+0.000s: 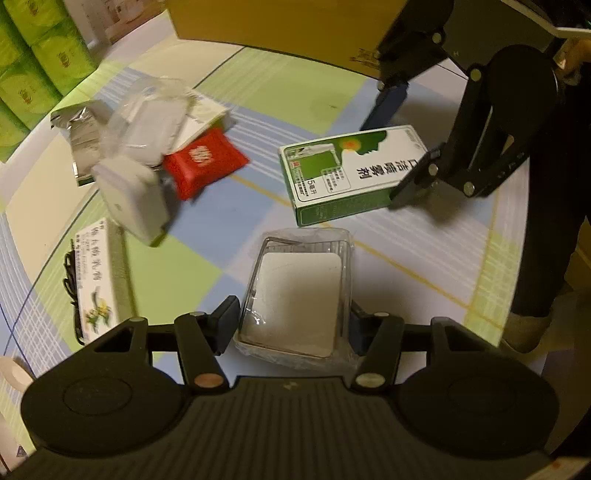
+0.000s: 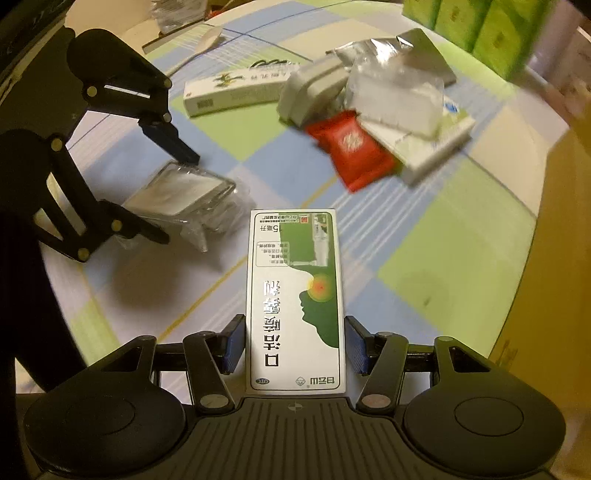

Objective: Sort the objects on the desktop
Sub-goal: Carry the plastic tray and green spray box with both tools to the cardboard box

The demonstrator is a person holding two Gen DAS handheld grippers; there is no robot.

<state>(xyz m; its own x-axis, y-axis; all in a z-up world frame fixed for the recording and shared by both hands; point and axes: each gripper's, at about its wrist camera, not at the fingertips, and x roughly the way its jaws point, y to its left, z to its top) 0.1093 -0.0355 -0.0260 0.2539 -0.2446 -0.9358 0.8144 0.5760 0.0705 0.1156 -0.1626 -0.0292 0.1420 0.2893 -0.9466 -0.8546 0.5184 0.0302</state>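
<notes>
1. Clamping the jaws of the left gripper (image 1: 291, 314) on the two long sides of a clear case (image 1: 299, 291) with a white pad inside, loose wrap crinkling around it.
2. Clamping the jaws of the right gripper (image 2: 295, 339) on the near end of a green-and-white box (image 2: 295, 280), printed face up, far end pointing away from the camera.
3. Holding case and box near each other over the checked surface (image 1: 258, 92); touching it or just clear of it, cannot tell.
4. Tilting the case in the right wrist view, one edge higher than the other.
5. Leaving a pile lying beyond both: red packet (image 1: 203, 162), white block (image 1: 133, 199), clear bag (image 1: 151, 110) and foil bag (image 1: 79, 125), overlapping one another, all blurred.
6. Leaving a long white box (image 1: 96, 280) lying flat to the left of the case, with a black cable (image 1: 70, 273) just beside it.
7. Showing a cardboard box (image 1: 280, 26) at the far edge and green packs (image 1: 37, 55) stacked at the far left, off the checked cloth.
</notes>
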